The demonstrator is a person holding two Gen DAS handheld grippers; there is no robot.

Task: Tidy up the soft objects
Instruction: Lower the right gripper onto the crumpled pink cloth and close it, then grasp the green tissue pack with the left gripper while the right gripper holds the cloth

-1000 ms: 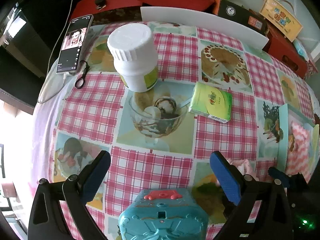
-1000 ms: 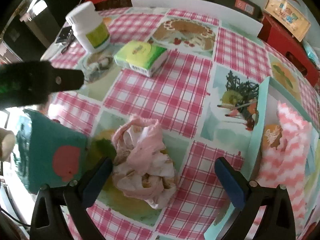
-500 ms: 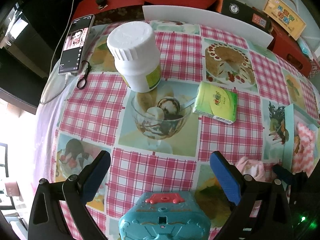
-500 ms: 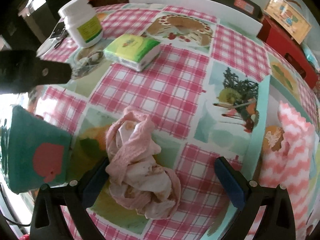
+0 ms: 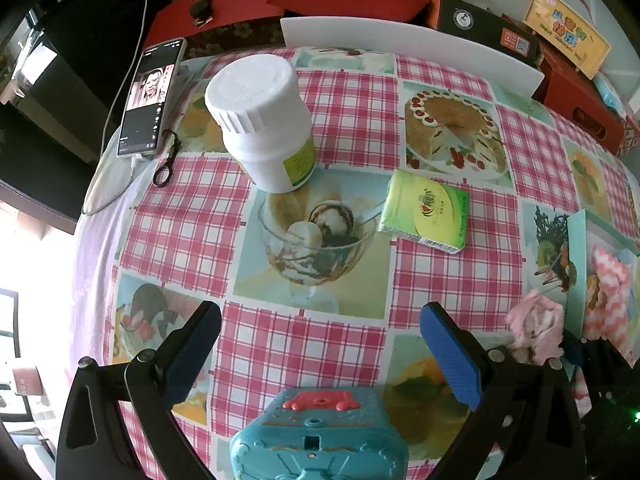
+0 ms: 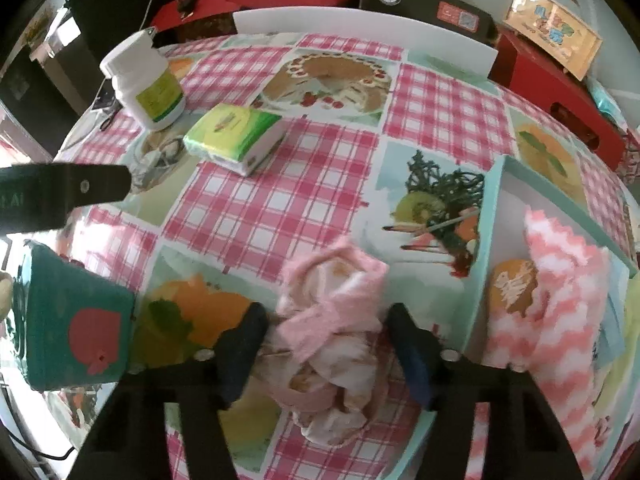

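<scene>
Crumpled pink cloth [image 6: 332, 320] sits low in the right-wrist frame, between our right gripper [image 6: 326, 344] fingers, which have just been closing and now pinch it; its lower folds blur. Our left gripper [image 5: 320, 344] gapes empty above a teal plastic toy [image 5: 320, 440], cut off below.
</scene>
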